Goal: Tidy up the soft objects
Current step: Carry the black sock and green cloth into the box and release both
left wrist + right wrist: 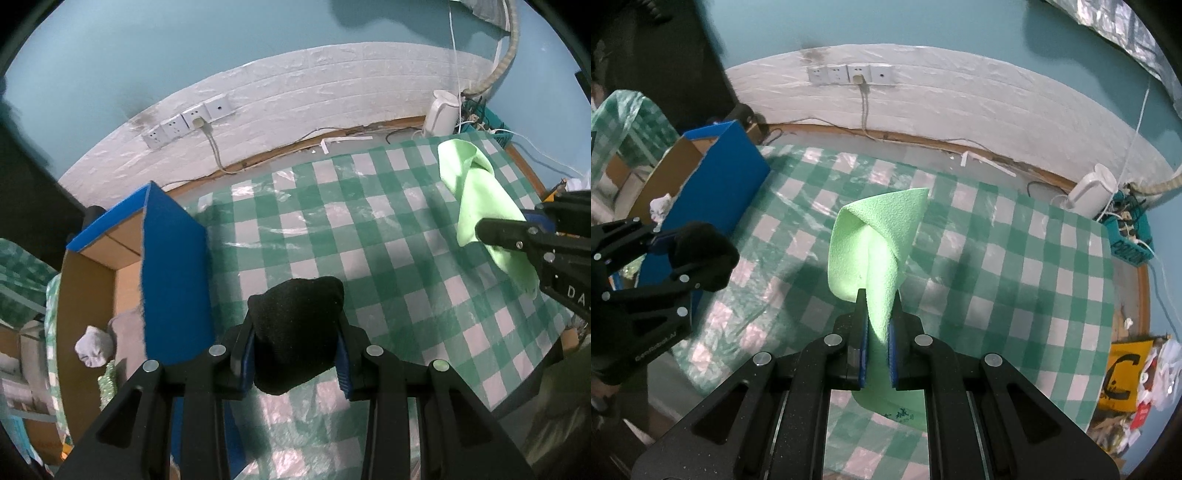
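A: Left tongs (pixel 295 354) — state?

B: Pinching a black sock (pixel 297 332), balled up, gripped between the blue pads. It is held above the desk (pixel 369 229), near its left edge, just beside the blue box (pixel 173 266). The right wrist view shows the same: left tongs (pixel 670 254) with the sock (pixel 701 254) bulging out past the tips.

A: Right tongs?

B: Right tongs (pixel 877 325) are pressed onto a green cloth (pixel 879 240). The cloth stands up out of the jaws in a loose fold, one corner curling over the top; a tail hangs below with some print on it, too small to read. From the left wrist view the right tongs (pixel 517 229) come in from the right edge, cloth (pixel 480 199) draped over them, over the desk's right side.

A: Box?

B: Open cardboard box with blue outside walls, at the desk's left edge. Inside lies a pale grey balled sock (pixel 94 349) and something grey beside it, not clear what.

A: Desk surface?

B: Green-and-white checked cover under clear plastic. At the far right corner, a white kettle (pixel 1093 192) and a blue basket (pixel 1130 243) of cables. Wall sockets (pixel 849 74) behind, one with a plug in it.
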